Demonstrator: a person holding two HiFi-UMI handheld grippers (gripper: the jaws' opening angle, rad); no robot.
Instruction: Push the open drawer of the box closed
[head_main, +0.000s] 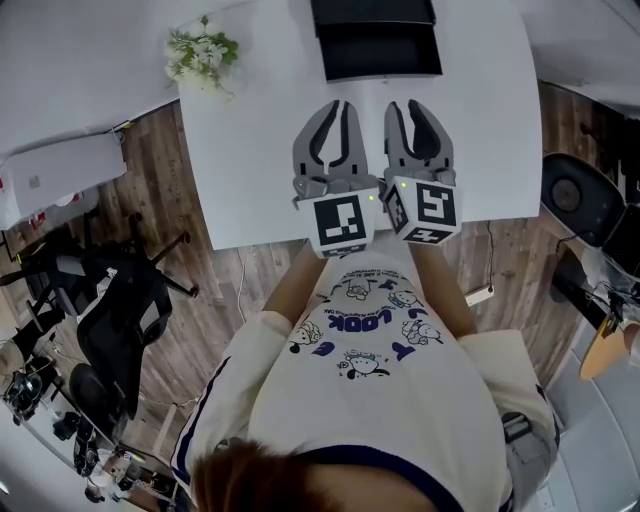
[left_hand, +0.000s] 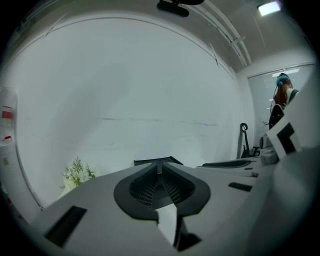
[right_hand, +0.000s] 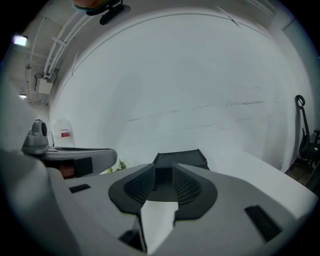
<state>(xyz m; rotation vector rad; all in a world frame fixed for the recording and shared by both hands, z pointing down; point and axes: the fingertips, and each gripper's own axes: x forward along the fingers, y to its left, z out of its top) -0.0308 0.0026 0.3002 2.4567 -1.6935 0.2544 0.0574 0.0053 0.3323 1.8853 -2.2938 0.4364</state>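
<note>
White tabletop (head_main: 250, 150) filled the middle of my head view, with dark wood-plank floor (head_main: 160, 200) around its near edge. At the far side of the table stood the black rectangular box (head_main: 372, 12), its black open drawer (head_main: 382, 52) pulled out toward me.

Both tools hovered on the near side of that box, well apart from it and side by side over bare table. The left gripper (head_main: 337, 105), grey with a marker cube at its back, sat nearer than the box and slightly left of it. In its own view (left_hand: 159, 167) the ribbed pads met at the tips with nothing between them.

The right gripper (head_main: 407, 108) pointed straight at the drawer. Its jaws stood partly apart (right_hand: 163, 172) and held nothing; through the gap I saw only the box (right_hand: 179, 159) beyond.

Left of the box, near the table's corner, lay a small bunch of white flowers with green leaves (head_main: 203, 52). Farther left and nearer than the box, a black office chair (head_main: 120, 310) stood on the floor.
</note>
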